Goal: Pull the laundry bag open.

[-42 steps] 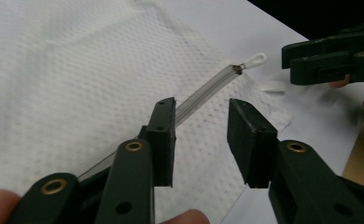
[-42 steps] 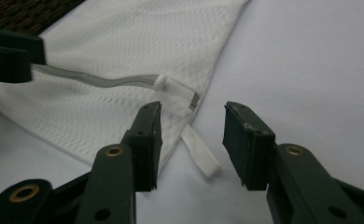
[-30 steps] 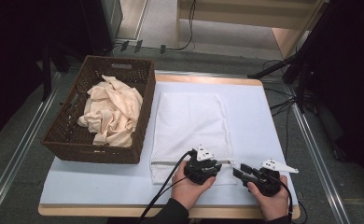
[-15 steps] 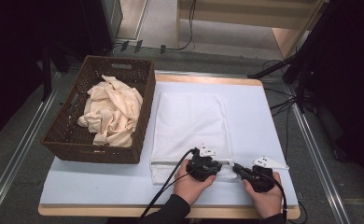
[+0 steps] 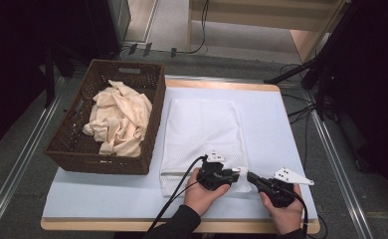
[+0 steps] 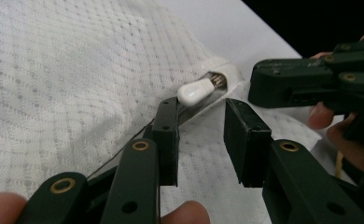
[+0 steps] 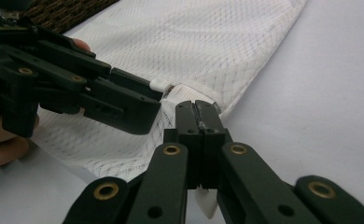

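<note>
High view: the flat white mesh laundry bag (image 5: 202, 134) lies on the light blue counter (image 5: 276, 134); both grippers meet at its near right corner.

Left gripper view: left gripper (image 6: 201, 135) fingers spread, the white zipper pull (image 6: 196, 92) just ahead, nearer this hand.

Right gripper view: right gripper (image 7: 199, 121) fingers pressed together, pinching the bag's corner hem.

One white mesh laundry bag (image 5: 202, 134) with one white zipper pull (image 6: 195, 92). One wicker basket (image 5: 75, 149). Cream cloth (image 5: 118, 117) inside, apparently one piece, though crumpling hinders counting. Two grippers: left gripper (image 5: 234, 173), right gripper (image 5: 251, 177). One table (image 5: 107, 196).
</note>
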Motion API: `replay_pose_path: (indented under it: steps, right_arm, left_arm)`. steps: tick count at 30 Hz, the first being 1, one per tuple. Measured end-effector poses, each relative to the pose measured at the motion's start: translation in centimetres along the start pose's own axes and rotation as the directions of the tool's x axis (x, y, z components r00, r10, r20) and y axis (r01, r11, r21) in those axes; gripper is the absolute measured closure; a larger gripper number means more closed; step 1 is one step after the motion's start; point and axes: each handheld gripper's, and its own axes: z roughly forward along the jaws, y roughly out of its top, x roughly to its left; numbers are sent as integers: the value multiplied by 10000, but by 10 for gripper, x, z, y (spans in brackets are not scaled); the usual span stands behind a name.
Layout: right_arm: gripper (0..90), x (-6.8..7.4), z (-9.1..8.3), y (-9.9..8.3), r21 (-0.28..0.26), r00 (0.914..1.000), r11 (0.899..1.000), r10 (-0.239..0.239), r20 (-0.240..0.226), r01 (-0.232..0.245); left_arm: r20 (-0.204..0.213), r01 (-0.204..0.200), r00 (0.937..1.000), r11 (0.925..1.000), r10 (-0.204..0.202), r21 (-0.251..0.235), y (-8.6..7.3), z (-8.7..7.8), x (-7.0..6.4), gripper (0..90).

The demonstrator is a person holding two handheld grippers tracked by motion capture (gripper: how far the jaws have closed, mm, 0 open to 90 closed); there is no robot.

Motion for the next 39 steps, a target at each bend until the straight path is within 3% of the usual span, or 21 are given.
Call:
replay_pose_path:
  steps: [8, 10, 13, 14, 15, 16, 19, 25, 27, 28, 30, 32, 35, 39]
  right_arm:
    - [900, 4, 0, 0, 53, 9994, 9995, -299, 163, 298]
    - [900, 5, 1, 0, 58, 9988, 9990, -440, 213, 439]
    - [900, 6, 0, 0, 66, 9981, 9984, -569, 246, 568]
    - [900, 7, 0, 1, 43, 9975, 9979, -653, 257, 652]
    - [900, 7, 0, 1, 43, 9975, 9979, -653, 257, 652]
    - [900, 9, -1, 2, -1, 9970, 9976, -699, 321, 699]
    - [900, 9, -4, 3, -115, 9973, 9982, -575, 448, 580]
    - [900, 7, -3, 3, -14, 9984, 9991, -416, 392, 417]
    - [900, 6, -3, 4, -20, 9993, 9996, -264, 265, 265]
    - [900, 3, -4, 4, 23, 9997, 9997, 262, -35, -262]
    - [873, 0, -4, 4, -43, 9984, 9988, 489, -272, -490]
    - [704, -3, -1, 4, -79, 9958, 9970, 762, -503, -767]
    - [615, -7, 4, 5, 120, 9904, 9933, 1155, -760, -1149]
    - [646, -13, 13, 6, 363, 9693, 9816, 1910, -1549, -1876]
  left_arm:
    - [785, 840, 9937, 9953, -801, -475, 4, -3, 5, 665]
    - [871, 1029, 9914, 9934, -982, -515, 5, -3, 6, 712]
    - [1163, 1506, 9826, 9876, -1446, -443, 6, -2, 9, 775]
    - [1234, 1676, 9792, 9848, -1610, -447, 6, -2, 10, 843]
    - [1463, 1872, 9730, 9812, -1786, -469, 6, -2, 11, 843]
    - [1546, 1902, 9711, 9808, -1817, -421, 6, -3, 12, 863]
    - [1404, 1730, 9760, 9843, -1666, -348, 6, -5, 13, 865]
    - [1387, 1725, 9763, 9844, -1661, -358, 1, -9, 16, 866]
    - [1584, 1615, 9754, 9861, -1535, -392, 0, -9, 17, 866]
    - [1628, 1555, 9756, 9871, -1471, -395, 0, -10, 16, 866]
    - [1710, 1532, 9748, 9871, -1432, -464, 0, -11, 17, 866]
    - [1824, 1588, 9722, 9859, -1468, -531, 0, -13, 18, 866]
    - [1883, 1516, 9723, 9869, -1388, -554, 0, -13, 18, 866]
    - [1973, 1426, 9719, 9881, -1288, -573, 0, -13, 17, 866]
